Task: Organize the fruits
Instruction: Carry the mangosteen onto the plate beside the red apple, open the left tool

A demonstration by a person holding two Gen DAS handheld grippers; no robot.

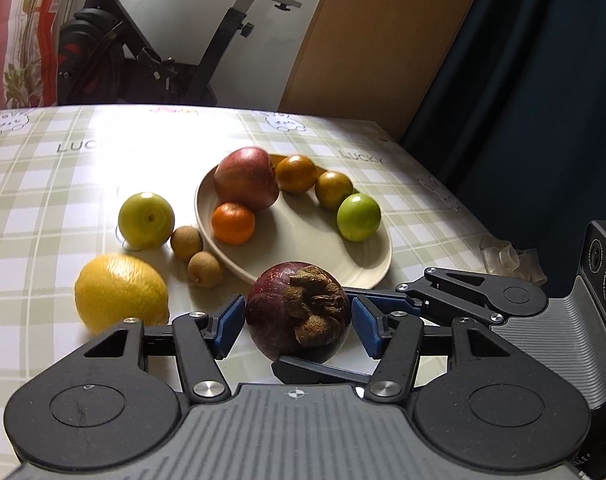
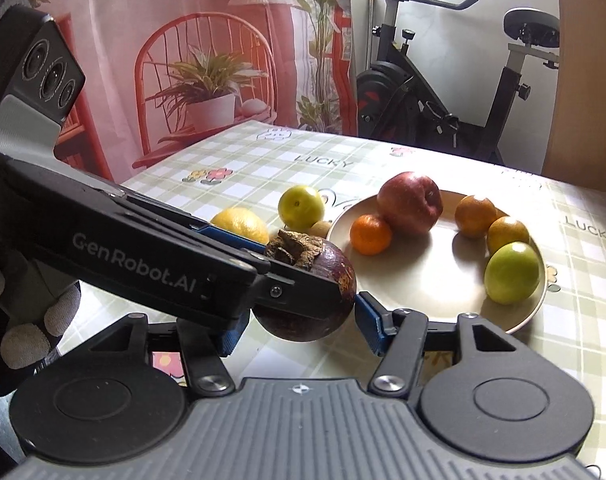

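Note:
A dark purple mangosteen (image 1: 279, 308) (image 2: 327, 312) hangs just before the near rim of a beige plate (image 1: 343, 276) (image 2: 423, 280). My left gripper (image 1: 297, 320) is shut on it, pads at its left and right sides. My right gripper (image 2: 301, 328) is open and straddles the same fruit crosswise, pads close beside it. The plate holds a red apple (image 1: 245, 178), a tangerine (image 1: 233, 223), two dull oranges (image 1: 296, 174) and a green fruit (image 1: 358, 217). On the cloth to the plate's left lie a lemon (image 1: 121, 292), a yellow-green fruit (image 1: 146, 220) and two small brown fruits (image 1: 187, 242).
A checked tablecloth (image 1: 63, 184) covers the table, whose right edge (image 1: 463, 216) drops toward a dark curtain (image 1: 523, 80). Crumpled clear plastic (image 1: 511, 260) lies at that edge. An exercise bike (image 2: 443, 80) stands behind the table. A gloved hand (image 2: 23, 340) holds the left gripper.

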